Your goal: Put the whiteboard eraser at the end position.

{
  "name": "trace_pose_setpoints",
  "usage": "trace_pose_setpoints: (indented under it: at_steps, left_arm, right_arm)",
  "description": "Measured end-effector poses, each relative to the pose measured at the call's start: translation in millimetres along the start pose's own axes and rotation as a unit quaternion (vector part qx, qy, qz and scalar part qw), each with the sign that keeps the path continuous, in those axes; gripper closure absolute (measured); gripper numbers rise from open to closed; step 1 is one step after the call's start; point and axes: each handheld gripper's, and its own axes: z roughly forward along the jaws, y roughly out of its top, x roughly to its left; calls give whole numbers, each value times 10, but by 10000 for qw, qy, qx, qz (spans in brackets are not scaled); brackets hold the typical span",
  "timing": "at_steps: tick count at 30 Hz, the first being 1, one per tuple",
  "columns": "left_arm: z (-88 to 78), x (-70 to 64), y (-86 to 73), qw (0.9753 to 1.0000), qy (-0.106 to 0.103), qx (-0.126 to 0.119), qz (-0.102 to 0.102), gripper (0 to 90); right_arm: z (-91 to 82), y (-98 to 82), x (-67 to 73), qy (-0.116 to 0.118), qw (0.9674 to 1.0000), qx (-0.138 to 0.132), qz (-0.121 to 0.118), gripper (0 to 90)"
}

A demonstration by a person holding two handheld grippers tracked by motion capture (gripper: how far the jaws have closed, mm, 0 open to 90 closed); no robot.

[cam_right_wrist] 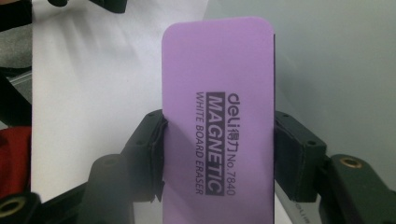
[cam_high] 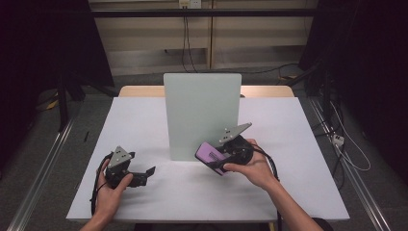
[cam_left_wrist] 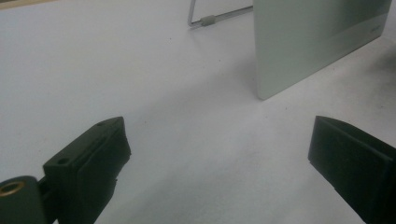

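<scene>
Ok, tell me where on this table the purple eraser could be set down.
Bare tabletop lies between the left gripper and the right gripper, in front of the upright board. The right side, from the board to the table's right edge, is also free. The purple eraser itself sits close against the board.

Purple eraser (cam_right_wrist: 218,126) cut off at bottom edge, board (cam_left_wrist: 317,42) cropped at top

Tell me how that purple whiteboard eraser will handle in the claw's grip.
The purple eraser looks flat and stiff: it juts well past the right claw without drooping. Its smooth face might slip, though the pads clamp its narrow sides squarely. Probably light, since it is thin.
</scene>
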Motion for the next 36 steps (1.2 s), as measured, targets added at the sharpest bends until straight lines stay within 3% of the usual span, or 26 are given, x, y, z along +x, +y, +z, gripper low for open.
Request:
trace_pose_setpoints:
  at_steps: [14,22,36]
  left_arm:
    - [-11,-11,-10,9999,47,33,-90,49]
    - [-3,-17,-8,10000,3,38,-34,49]
    - [-42,5,-20,10000,-19,-27,-75,49]
  right_arm:
    - [30,-63,78,268,9993,234,-66,415]
    - [86,-107,111,404,9985,369,-80,415]
    - [209,-89,220,625,9952,711,-228,415]
